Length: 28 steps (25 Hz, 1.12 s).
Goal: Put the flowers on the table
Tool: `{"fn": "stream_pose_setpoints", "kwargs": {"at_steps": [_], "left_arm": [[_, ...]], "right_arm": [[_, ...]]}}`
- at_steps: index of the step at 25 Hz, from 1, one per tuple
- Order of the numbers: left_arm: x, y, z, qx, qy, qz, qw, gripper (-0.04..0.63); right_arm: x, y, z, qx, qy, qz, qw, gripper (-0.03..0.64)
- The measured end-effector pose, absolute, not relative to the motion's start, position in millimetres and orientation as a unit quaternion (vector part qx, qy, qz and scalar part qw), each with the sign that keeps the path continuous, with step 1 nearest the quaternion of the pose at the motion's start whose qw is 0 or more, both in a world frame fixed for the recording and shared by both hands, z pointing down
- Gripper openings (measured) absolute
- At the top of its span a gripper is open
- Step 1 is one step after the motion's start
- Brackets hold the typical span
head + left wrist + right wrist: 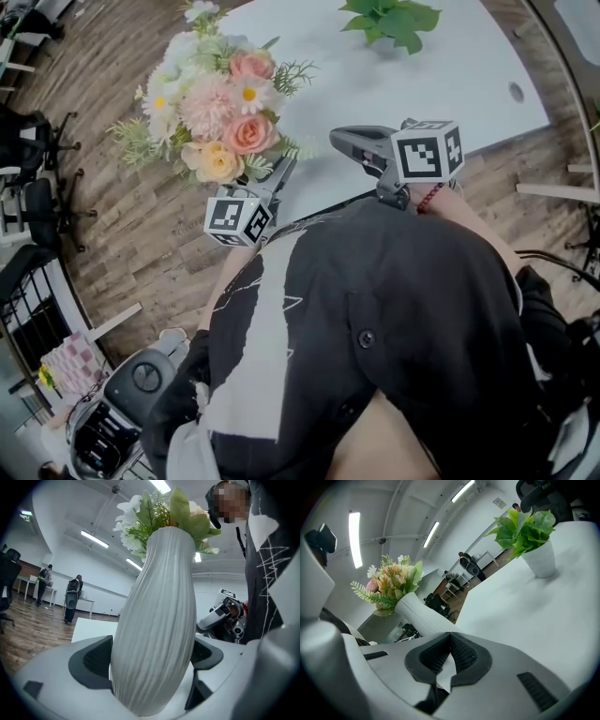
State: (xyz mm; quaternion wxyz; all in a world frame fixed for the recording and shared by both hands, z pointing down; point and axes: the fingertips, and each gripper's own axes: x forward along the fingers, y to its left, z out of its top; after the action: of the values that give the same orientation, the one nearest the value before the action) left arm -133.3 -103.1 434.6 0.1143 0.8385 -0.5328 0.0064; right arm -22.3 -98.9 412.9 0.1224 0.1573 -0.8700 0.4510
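Observation:
A bouquet of pink, peach and white flowers (220, 103) stands in a white ribbed vase (157, 620). My left gripper (154, 660) is shut on the vase's belly and holds it in the air, over the wooden floor just left of the white table (450, 84). In the head view the blooms hide the vase, and only the left gripper's marker cube (239, 217) shows below them. My right gripper (450, 634) hovers over the table's near edge with its jaws shut on nothing. From there the flowers (391, 583) and vase (419, 613) show to its left.
A green potted plant (392, 19) in a white pot (541, 559) stands on the far part of the table. Black office chairs (42, 187) line the left side. A dark machine (122, 403) sits at the lower left. Two people (72, 597) stand far off.

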Motion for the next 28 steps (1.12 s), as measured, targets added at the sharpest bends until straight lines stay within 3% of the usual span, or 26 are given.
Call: {"fn": "stream_pose_setpoints", "kwargs": {"at_steps": [18,28], "left_arm": [[-133,-104,434,0.846,-0.522,-0.014,0.108,0.485],[-133,-104,439,0.848,-0.509,0.022,0.147,0.495]], "right_arm": [[-24,-91,416,0.177,-0.855,0.477,0.097,0.014],[6,-75,416,0.219,-0.836,0.498,0.071,0.014]]}}
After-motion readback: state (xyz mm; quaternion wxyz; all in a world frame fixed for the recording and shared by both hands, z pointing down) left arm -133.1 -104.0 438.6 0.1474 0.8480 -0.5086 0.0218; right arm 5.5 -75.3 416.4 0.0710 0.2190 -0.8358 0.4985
